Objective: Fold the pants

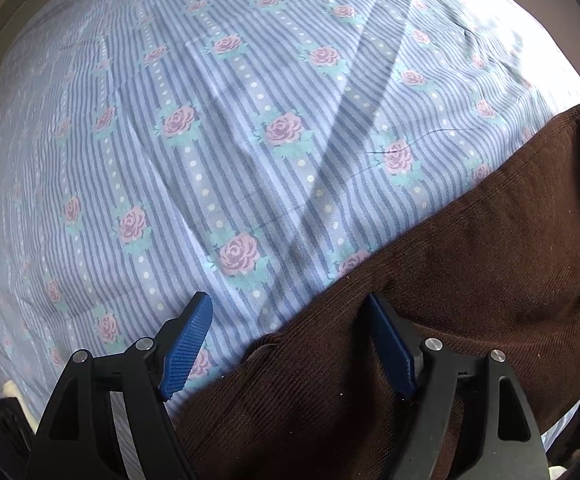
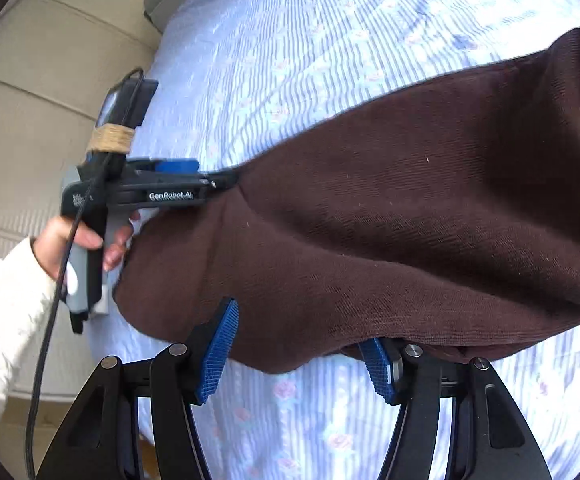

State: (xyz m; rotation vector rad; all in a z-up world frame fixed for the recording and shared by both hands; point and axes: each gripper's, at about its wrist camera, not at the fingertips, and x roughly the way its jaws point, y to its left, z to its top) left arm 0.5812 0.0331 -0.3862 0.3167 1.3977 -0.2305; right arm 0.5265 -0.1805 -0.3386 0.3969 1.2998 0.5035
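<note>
The brown corduroy pants [image 1: 430,300] are spread on a bed under a blue striped, rose-printed sheet [image 1: 209,120]. In the left wrist view they fill the lower right of the frame, their long edge running from the bottom centre up to the right border; in the right wrist view they form a broad band from the centre left to the upper right corner.

The left gripper [image 1: 290,336] is seen with its jaws open. One blue pad hangs over bare sheet, the other over the cloth, and the pants' edge passes between them unpinched. From the right wrist view the same tool [image 2: 209,180] is seen side-on at the centre left, held by a hand [image 2: 77,244] in a white sleeve [image 2: 5,320], its tip at the end of the pants.

The right gripper [image 2: 298,344] is also open — a fold of the pants sags between its pads, the left pad standing clear of the cloth. The right pad is partly covered by the hem, so contact there cannot be told.

The coming move is judged to turn on the near long edge, which lies straight ahead of the right jaws; the end at the left jaws is closer still.

Hidden or cut off: the far end of the pants beyond the right border, the layers beneath — whether waistband or cuffs are near cannot be made out.
</note>
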